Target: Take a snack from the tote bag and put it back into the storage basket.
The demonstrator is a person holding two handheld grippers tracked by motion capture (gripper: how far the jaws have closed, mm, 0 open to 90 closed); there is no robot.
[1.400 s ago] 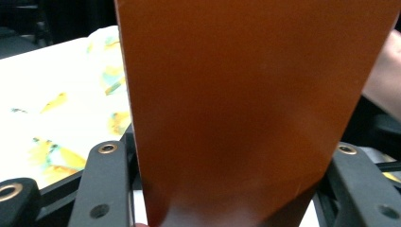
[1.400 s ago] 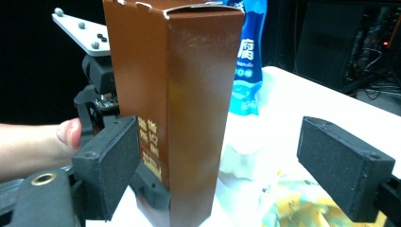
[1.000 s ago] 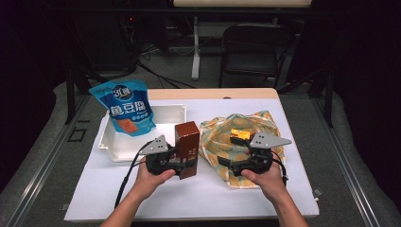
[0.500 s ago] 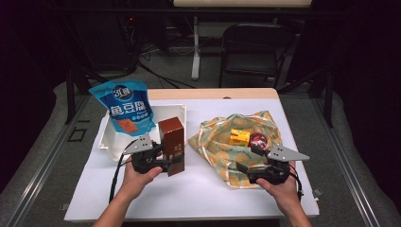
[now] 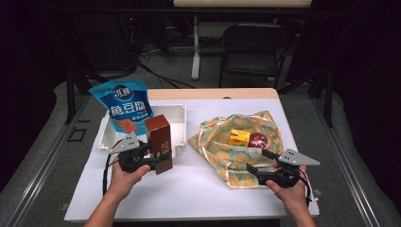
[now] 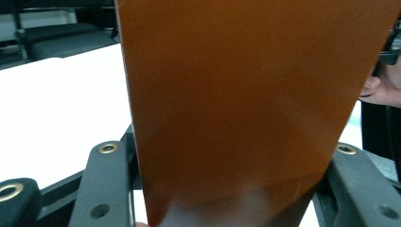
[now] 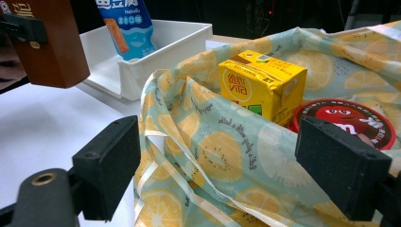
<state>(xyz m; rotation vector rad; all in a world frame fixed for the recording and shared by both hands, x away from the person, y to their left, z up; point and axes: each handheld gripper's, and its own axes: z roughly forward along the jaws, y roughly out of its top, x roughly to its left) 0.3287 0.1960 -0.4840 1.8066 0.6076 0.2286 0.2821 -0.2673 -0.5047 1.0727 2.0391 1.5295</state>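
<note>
While the left tongs (image 5: pixel 158 158) carry the clamped brown box (image 5: pixel 159 142) leftward, the right tongs (image 5: pixel 257 166) withdraw, open and empty.

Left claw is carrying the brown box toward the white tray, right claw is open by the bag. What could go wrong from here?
The brown box is tall and held low by the left claw, so it could tip or swing. It may knock the tray rim or the blue pouch leaning there. The open right claw sits at the bag edge and might snag the cloth.

box (image 5: pixel 160 142) in left tongs (image 5: pixel 158 158), before tray (image 5: pixel 179 124) | pouch (image 5: pixel 124 105) in tray | carton (image 5: pixel 239 137), tin (image 5: pixel 258 140) on cloth (image 5: pixel 213 144), right
</note>
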